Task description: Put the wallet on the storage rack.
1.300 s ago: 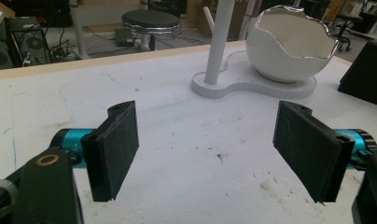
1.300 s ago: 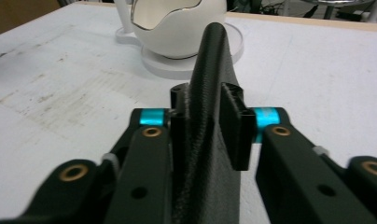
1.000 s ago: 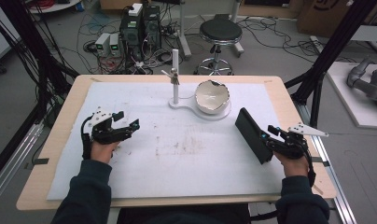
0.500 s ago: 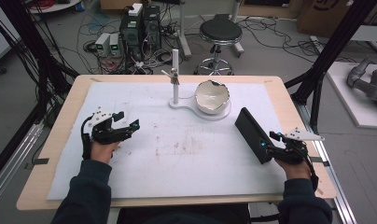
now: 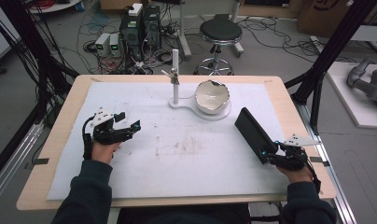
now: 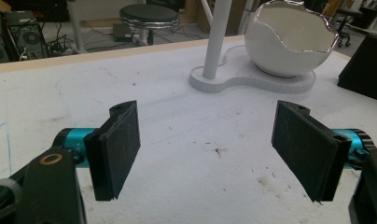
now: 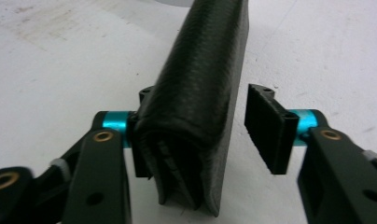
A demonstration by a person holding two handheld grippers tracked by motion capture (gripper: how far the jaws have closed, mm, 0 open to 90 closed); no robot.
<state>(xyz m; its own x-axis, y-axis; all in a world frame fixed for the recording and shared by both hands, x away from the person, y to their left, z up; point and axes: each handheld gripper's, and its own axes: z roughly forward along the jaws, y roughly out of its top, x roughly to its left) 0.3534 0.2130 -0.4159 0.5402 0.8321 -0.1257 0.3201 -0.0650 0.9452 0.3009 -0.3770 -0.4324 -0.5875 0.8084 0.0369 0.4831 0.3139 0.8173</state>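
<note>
black leather case (image 5: 252,134) stands on edge at the right of the worktop (image 5: 186,186), between the parted jaws of the right tool (image 5: 275,154), one pad touching it, apparently propped rather than clamped, while the left tool (image 5: 126,127) rests wide and empty.

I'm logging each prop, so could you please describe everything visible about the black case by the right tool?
The black case is a flat, oblong pouch of grained, leather-like material with rounded edges and layered folds at its near end. It stands on its long edge on the white table cover, slanting away toward the egg-shaped bowl. The right tool straddles its near end, jaws open: one pad appears to touch it, the other stands clear.
</note>
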